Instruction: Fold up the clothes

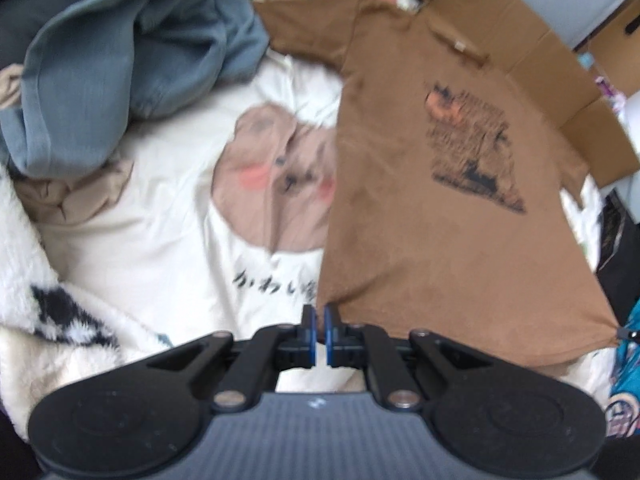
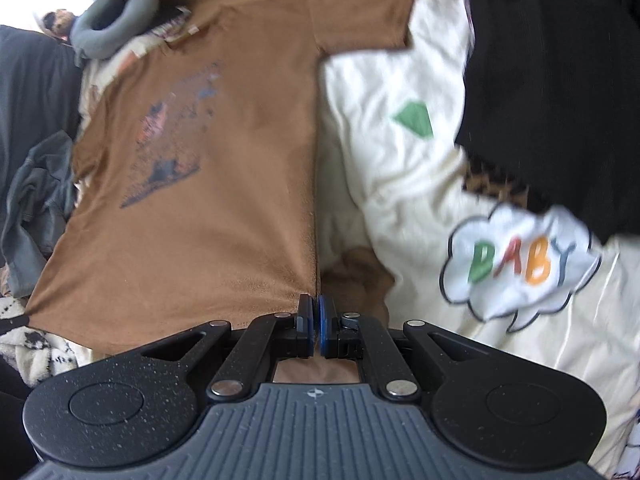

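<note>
The brown T-shirt is being held by its hem, one bottom corner pinched in each tool. The left gripper is clamped almost fully closed on the corner at its six o'clock; the right gripper is pressed fully together on the opposite corner.

Risks first. Only a sliver of fabric is caught in each pinch, so a corner could be lost if the cloth is tugged, and the shirt would slump unevenly. The far sleeve could be dragged under the body. The collar end is draped over a cardboard box at one o'clock, where it could snag. The blue-grey garment at ten o'clock could be swept along.

The shirt itself: spread print-side up across the cream duvet, neckline at twelve o'clock, a dark blurred graphic on the chest, fabric stretched fairly flat between the two grips, few wrinkles seen.
</note>
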The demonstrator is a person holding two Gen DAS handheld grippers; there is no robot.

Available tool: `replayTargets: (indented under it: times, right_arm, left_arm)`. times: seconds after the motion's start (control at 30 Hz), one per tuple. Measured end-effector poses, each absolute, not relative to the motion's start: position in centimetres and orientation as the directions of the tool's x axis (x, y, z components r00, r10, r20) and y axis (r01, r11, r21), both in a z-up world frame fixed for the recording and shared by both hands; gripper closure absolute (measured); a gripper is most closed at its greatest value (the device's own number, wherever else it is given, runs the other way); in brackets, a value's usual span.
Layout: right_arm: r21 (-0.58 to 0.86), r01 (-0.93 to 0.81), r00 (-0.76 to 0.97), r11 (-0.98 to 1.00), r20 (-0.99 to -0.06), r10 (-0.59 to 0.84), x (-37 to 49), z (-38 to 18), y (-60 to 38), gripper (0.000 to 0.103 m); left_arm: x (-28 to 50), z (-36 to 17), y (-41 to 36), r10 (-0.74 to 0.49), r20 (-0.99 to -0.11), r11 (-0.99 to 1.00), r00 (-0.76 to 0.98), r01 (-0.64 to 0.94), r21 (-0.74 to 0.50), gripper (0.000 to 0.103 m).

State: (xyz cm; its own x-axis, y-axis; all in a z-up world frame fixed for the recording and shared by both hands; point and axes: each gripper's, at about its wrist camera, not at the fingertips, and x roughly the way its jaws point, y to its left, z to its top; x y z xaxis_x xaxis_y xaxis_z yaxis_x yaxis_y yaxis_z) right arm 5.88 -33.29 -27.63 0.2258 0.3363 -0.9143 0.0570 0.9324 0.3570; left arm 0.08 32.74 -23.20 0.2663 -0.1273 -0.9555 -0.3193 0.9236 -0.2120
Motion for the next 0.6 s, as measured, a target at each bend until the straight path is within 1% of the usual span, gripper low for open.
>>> replayTargets:
  times: [0.23, 0.33, 0.47, 0.5, 0.53, 0.57, 0.6]
  right_arm:
    - [0.333, 0.085, 0.138, 0.939, -0.938, 0.32, 5.8, -33.0, -33.1, 0.102]
    - [0.292, 0.106, 0.091, 0.951, -0.955, 0.283, 5.9, -35.2, -33.2, 0.102]
    - [0.342, 0.2, 0.093, 0.918, -0.94, 0.329, 5.4, -36.7, -34.5, 0.099]
    - [0.355, 0.218, 0.1, 0.909, -0.935, 0.341, 5.2, -36.8, -34.7, 0.096]
    - [0.369, 0.235, 0.104, 0.899, -0.929, 0.354, 5.0, -36.9, -34.9, 0.089]
    - [0.379, 0.244, 0.112, 0.892, -0.925, 0.362, 4.8, -36.9, -34.9, 0.084]
    - [0.388, 0.251, 0.123, 0.887, -0.922, 0.368, 4.6, -36.9, -34.9, 0.072]
  left_arm:
    - [0.1, -27.6, 32.9, -0.122, -0.971, 0.919, 0.205, -0.347, -0.188, 0.099]
    - [0.3, -29.0, 32.8, -0.13, -0.972, 0.918, 0.195, -0.347, -0.192, 0.099]
    - [0.5, -29.9, 32.5, -0.139, -0.97, 0.917, 0.2, -0.343, -0.202, 0.099]
    - [0.5, -30.0, 32.5, -0.139, -0.97, 0.918, 0.199, -0.343, -0.202, 0.099]
    - [0.5, -30.0, 32.5, -0.139, -0.97, 0.918, 0.199, -0.343, -0.201, 0.099]
    - [0.5, -30.1, 32.6, -0.138, -0.971, 0.917, 0.197, -0.345, -0.2, 0.099]
    - [0.6, -30.1, 32.6, -0.137, -0.971, 0.916, 0.196, -0.348, -0.199, 0.099]
